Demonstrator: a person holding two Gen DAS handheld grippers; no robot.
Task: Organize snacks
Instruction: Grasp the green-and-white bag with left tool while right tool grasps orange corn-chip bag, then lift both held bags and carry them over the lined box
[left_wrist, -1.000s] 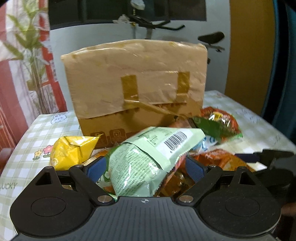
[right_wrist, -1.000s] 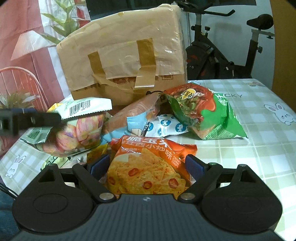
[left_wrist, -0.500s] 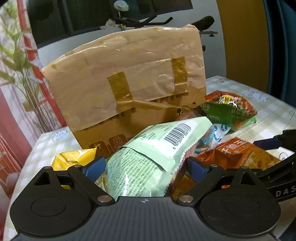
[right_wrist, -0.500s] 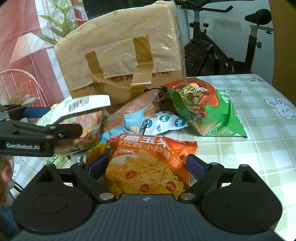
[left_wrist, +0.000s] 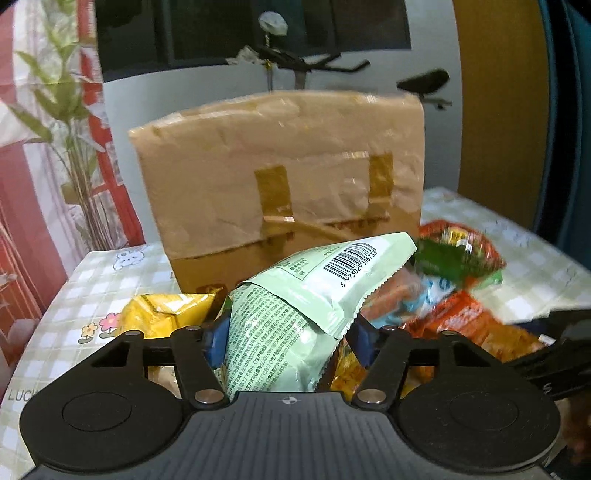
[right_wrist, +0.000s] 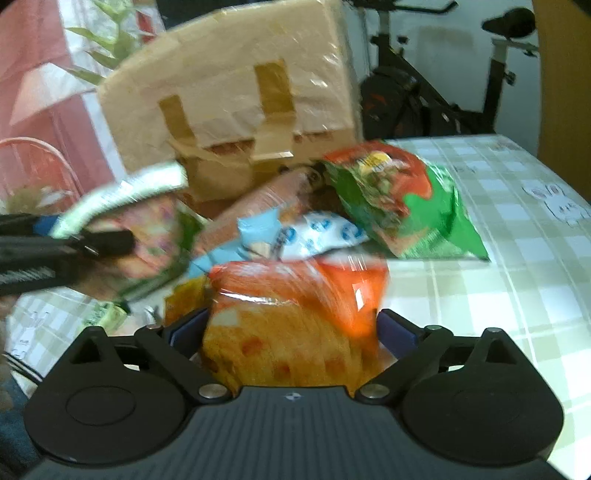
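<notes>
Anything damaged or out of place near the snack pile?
The tall cardboard box behind the snack bags looks battered: wrinkled brown tape covers its front and a loose strip peels away. Nothing looks spilled.

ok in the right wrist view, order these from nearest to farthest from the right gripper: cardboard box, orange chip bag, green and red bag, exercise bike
1. orange chip bag, between the jaws of the right gripper, which are opening
2. green and red bag, ahead and to the right on the table
3. cardboard box, behind the snack pile, left of centre
4. exercise bike, beyond the table, upper right
</notes>
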